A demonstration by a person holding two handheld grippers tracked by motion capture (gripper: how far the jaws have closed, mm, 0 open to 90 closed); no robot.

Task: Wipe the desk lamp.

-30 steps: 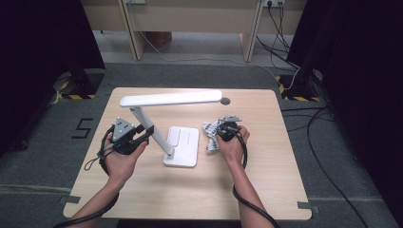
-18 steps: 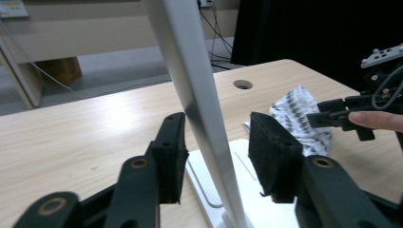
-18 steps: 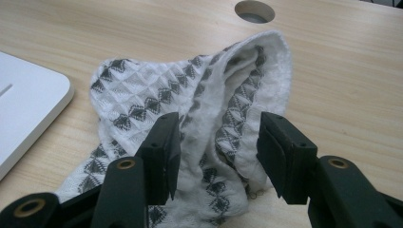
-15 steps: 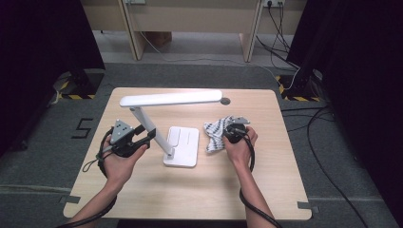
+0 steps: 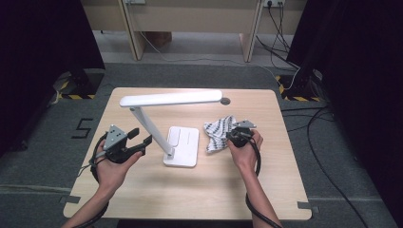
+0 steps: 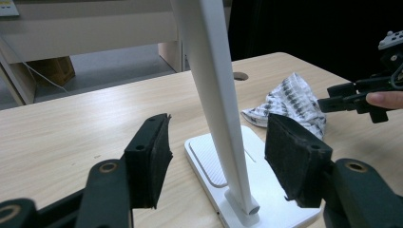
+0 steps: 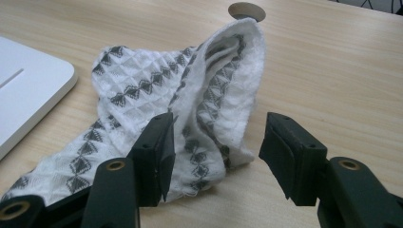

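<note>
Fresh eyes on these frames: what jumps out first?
The white desk lamp at mid-table, its long head stretched level above the wood. The left tongs stand open around its slanted stem, pads clear, having just been opening. To its right a crumpled patterned cloth lies before the open right tongs.

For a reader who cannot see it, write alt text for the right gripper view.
A crumpled white cloth with a grey diamond pattern lies on a wooden table, just ahead of the open right gripper, whose black jaws stand apart without pressing it. A white lamp base shows at the left edge.
</note>
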